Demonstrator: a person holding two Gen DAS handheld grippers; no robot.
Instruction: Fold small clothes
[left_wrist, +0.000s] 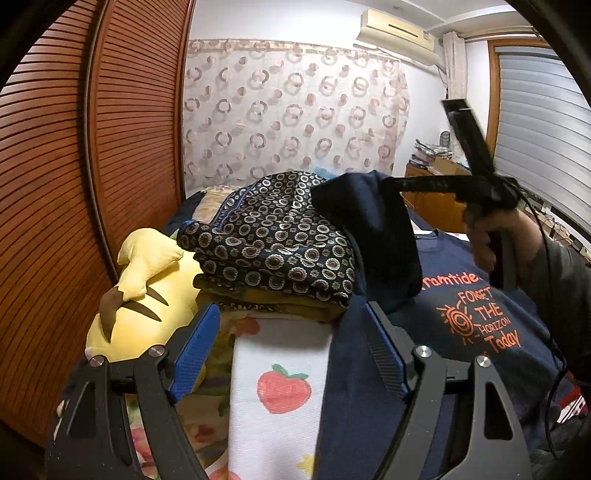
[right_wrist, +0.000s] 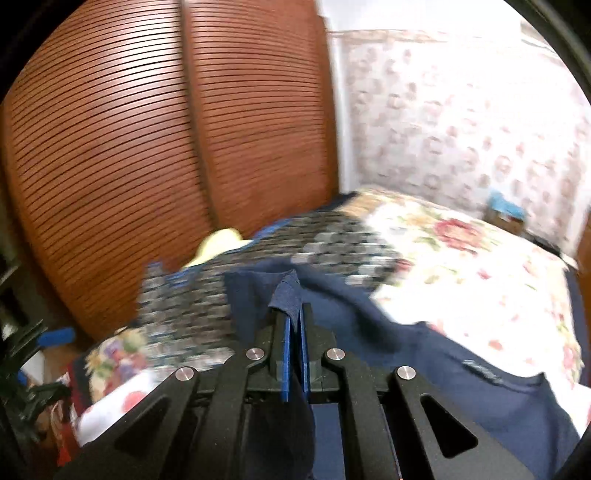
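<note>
A navy T-shirt (left_wrist: 476, 317) with an orange sun and lettering lies spread on the bed. My right gripper (right_wrist: 293, 314) is shut on a fold of that shirt (right_wrist: 461, 387), and a tuft of navy cloth sticks out past its blue pads. In the left wrist view the right gripper (left_wrist: 388, 183) holds this part lifted above the bed, so the cloth hangs down in a dark flap, with a person's hand (left_wrist: 491, 240) on the handle. My left gripper (left_wrist: 290, 314) stands open low in front, over the shirt's left edge, with nothing between its fingers.
A folded dark cloth with ring patterns (left_wrist: 273, 236) sits on a stack behind the shirt. A yellow plush toy (left_wrist: 147, 295) lies to the left, by the louvred wooden doors (left_wrist: 110, 147). A white cloth with a strawberry print (left_wrist: 280, 387) lies beneath my left gripper. The floral bedspread (right_wrist: 461, 258) extends right.
</note>
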